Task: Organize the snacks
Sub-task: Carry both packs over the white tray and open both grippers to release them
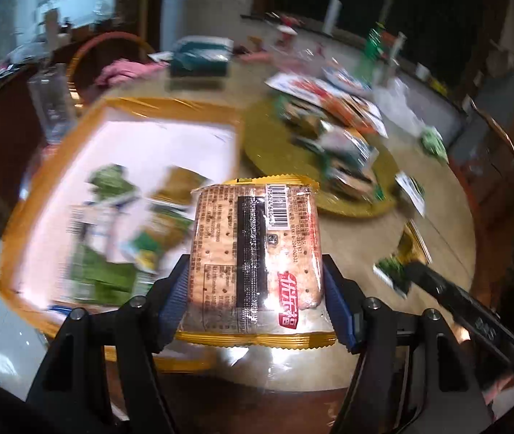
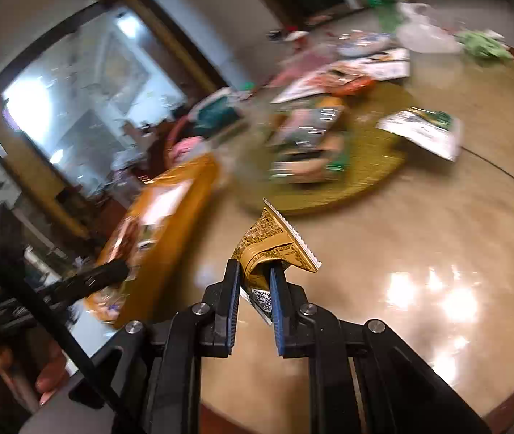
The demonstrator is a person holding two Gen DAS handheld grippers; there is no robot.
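Observation:
My left gripper (image 1: 257,271) is shut on a clear cracker pack (image 1: 253,253) with gold ends and a barcode, held above the table edge beside a gold-rimmed box (image 1: 58,166) that holds several snack packs. My right gripper (image 2: 255,267) is shut on a small gold snack packet (image 2: 275,242), crumpled between the pads, above the marble table (image 2: 438,235). The right gripper also shows in the left wrist view (image 1: 412,267), gripping that packet at the right. The box shows at the left of the right wrist view (image 2: 170,224).
A round gold mat (image 1: 278,148) in the table's middle carries a pile of snack packs (image 1: 336,152). Loose packets (image 2: 423,130) lie beside it. A teal box (image 1: 201,56), pink cloth (image 1: 126,70), bottles and a green cloth (image 2: 485,45) sit farther back.

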